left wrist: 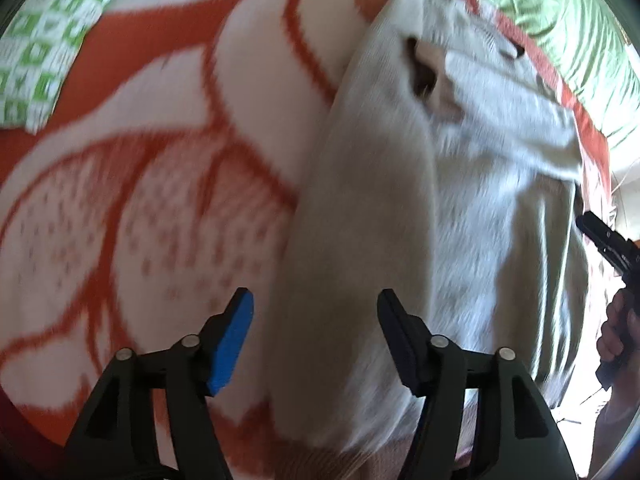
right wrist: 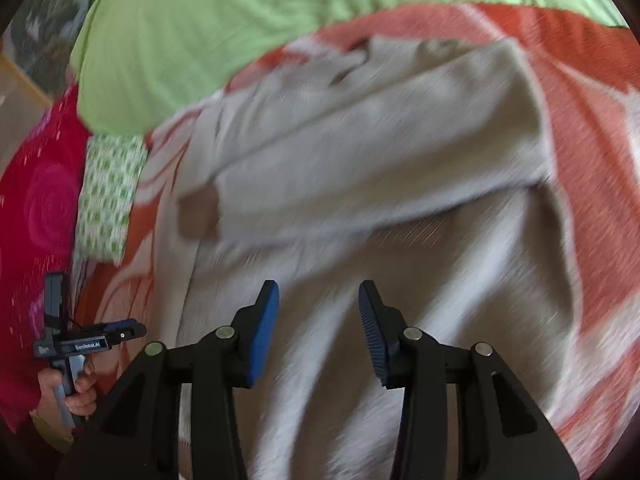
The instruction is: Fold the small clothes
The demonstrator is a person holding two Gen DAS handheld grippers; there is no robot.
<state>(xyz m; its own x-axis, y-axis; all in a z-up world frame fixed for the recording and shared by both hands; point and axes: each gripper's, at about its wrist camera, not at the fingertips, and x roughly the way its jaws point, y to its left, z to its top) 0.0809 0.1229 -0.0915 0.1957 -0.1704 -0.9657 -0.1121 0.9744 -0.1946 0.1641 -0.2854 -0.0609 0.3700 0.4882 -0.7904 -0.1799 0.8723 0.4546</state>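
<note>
A pale grey-beige knit garment (left wrist: 420, 200) lies spread on an orange-and-white patterned blanket (left wrist: 140, 160), partly folded, with its neck opening (left wrist: 428, 76) at the far end. My left gripper (left wrist: 316, 300) is open and empty, hovering over the garment's left edge. In the right wrist view the same garment (right wrist: 360, 160) has a sleeve folded across the body. My right gripper (right wrist: 320, 296) is open and empty above the garment's lower part. Each gripper shows at the edge of the other's view: the right one (left wrist: 600, 232), the left one (right wrist: 124, 330). Both views are motion-blurred.
A light green sheet (right wrist: 220, 32) lies beyond the blanket (right wrist: 592, 128). A green-and-white checked cloth (left wrist: 44, 48) sits at the far left, also seen in the right wrist view (right wrist: 108, 192). A red-pink patterned fabric (right wrist: 40, 200) lies at the left.
</note>
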